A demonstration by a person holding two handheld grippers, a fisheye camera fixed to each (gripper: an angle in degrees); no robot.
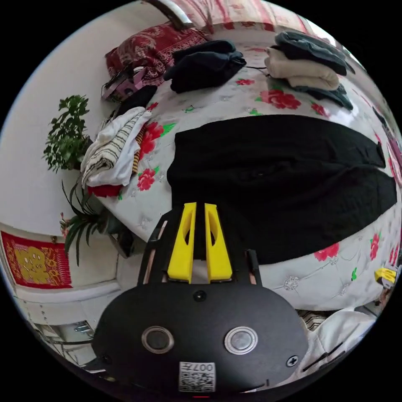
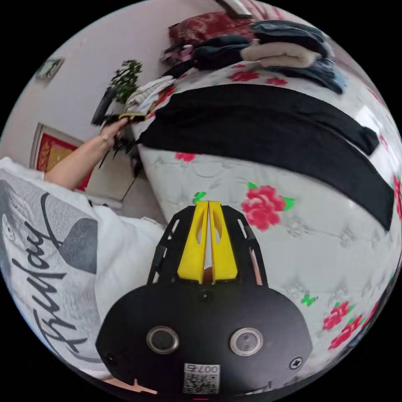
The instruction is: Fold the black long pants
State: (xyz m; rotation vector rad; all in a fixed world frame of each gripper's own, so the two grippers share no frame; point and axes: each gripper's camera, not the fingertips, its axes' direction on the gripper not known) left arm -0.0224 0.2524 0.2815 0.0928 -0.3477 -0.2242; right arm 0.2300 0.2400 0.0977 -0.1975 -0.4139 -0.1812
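Two yellow-jawed tools work over one flower-printed white quilted bed point(image 2: 318, 251). The left tool point(image 1: 200, 205), jaws slightly parted and gripping nothing, hovers at the edge of one pair of black long pants point(image 1: 284, 180) spread flat across the bed. The right tool point(image 2: 208, 203), jaws pressed together, is empty. Beyond lie three clothing piles: striped white point(image 1: 113, 150), black point(image 1: 205, 65), beige-and-dark point(image 1: 305, 65).

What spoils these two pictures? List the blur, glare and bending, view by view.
Left gripper view: strong fisheye bending curves the bed; the black pants are so dark that folds barely show; focus is fairly sharp. Right gripper view: the same bending, motion blur toward the right rim, the hand smeared, and bright glare on the bed's far right side.
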